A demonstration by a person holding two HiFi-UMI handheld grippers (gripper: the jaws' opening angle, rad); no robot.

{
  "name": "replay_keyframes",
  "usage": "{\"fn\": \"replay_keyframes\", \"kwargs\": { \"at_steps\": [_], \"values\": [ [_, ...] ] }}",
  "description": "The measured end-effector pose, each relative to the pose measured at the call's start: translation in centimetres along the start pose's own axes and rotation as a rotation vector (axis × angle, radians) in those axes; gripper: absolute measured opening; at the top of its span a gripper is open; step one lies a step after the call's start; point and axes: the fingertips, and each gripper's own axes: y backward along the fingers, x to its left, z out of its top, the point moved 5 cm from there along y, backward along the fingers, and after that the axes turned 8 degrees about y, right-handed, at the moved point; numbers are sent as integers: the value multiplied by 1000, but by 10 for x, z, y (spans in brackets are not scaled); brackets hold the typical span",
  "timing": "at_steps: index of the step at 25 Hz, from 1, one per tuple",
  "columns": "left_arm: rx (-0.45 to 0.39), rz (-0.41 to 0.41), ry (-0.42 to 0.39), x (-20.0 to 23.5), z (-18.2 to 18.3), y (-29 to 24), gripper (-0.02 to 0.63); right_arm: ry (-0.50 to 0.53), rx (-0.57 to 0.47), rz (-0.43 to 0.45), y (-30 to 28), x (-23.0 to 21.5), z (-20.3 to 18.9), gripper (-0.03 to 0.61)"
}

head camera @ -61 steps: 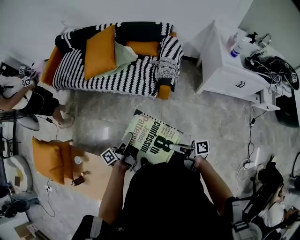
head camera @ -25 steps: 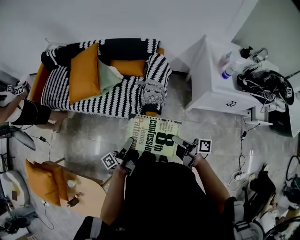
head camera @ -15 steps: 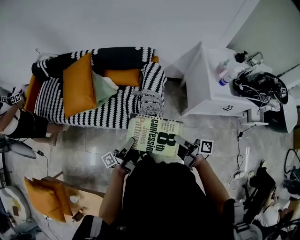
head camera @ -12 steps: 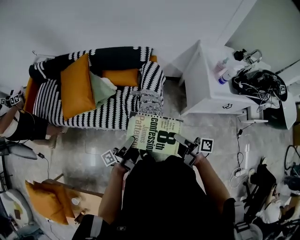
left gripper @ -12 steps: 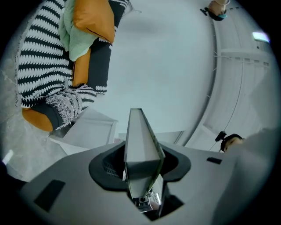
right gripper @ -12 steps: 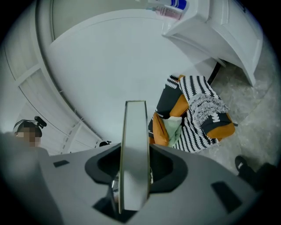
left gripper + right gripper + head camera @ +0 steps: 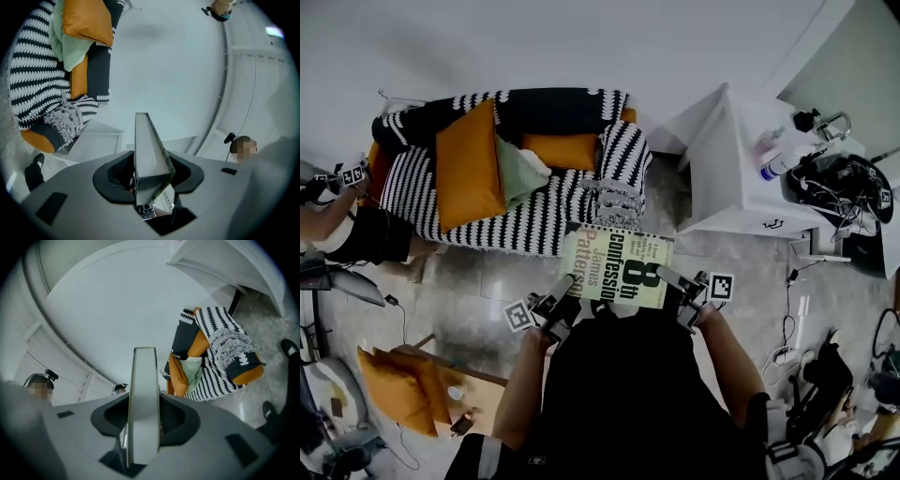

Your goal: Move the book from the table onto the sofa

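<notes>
A pale green paperback book (image 7: 617,265) hangs flat above the floor, just in front of the striped sofa (image 7: 478,202), its far edge near the sofa's right arm. My left gripper (image 7: 563,292) grips the book's near left corner; its jaws are opening slightly with the book (image 7: 149,161) still between them. My right gripper (image 7: 672,282) is shut on the near right corner, and the book's edge (image 7: 143,404) stands upright between its jaws. The sofa (image 7: 220,364) lies ahead in both gripper views.
Orange cushions (image 7: 469,169) and a pale green cloth (image 7: 517,173) lie on the sofa. A white cabinet (image 7: 741,178) with bottles stands to the right. A low wooden table (image 7: 464,384) and an orange cushion (image 7: 398,389) sit behind at lower left. A person's arm (image 7: 337,211) reaches in at left.
Both grippers have carried the book away from the wooden table and toward the sofa; the book's far edge now sits close to the sofa's front.
</notes>
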Motion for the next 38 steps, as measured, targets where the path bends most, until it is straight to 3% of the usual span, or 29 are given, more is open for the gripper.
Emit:
{"fn": "replay_keyframes", "kwargs": {
  "at_steps": [11,18,22,26,29,33,35,38],
  "values": [
    [-155,66,-21,21,24,-50,181,-66,131,18,-15,-40,76,175],
    [-181,220,-83,44,37,-85,179,-123,183,8,-19,-76,121,175],
    [-168,322,-86,67,42,-86,181,-100,230,-6,-26,-101,130,175],
    [-115,460,-99,110,49,-75,187,-15,347,-73,-34,-140,126,175],
    [-95,508,-106,139,57,-70,190,-38,394,-150,-32,-176,120,176],
    [-117,520,-83,175,75,-78,202,-54,375,-233,-38,-214,125,181],
    [-123,565,-85,197,87,-76,206,-79,345,-281,-40,-233,128,186],
    [-71,607,-105,224,104,-70,206,-104,311,-322,-43,-262,121,192]
  ]
}}
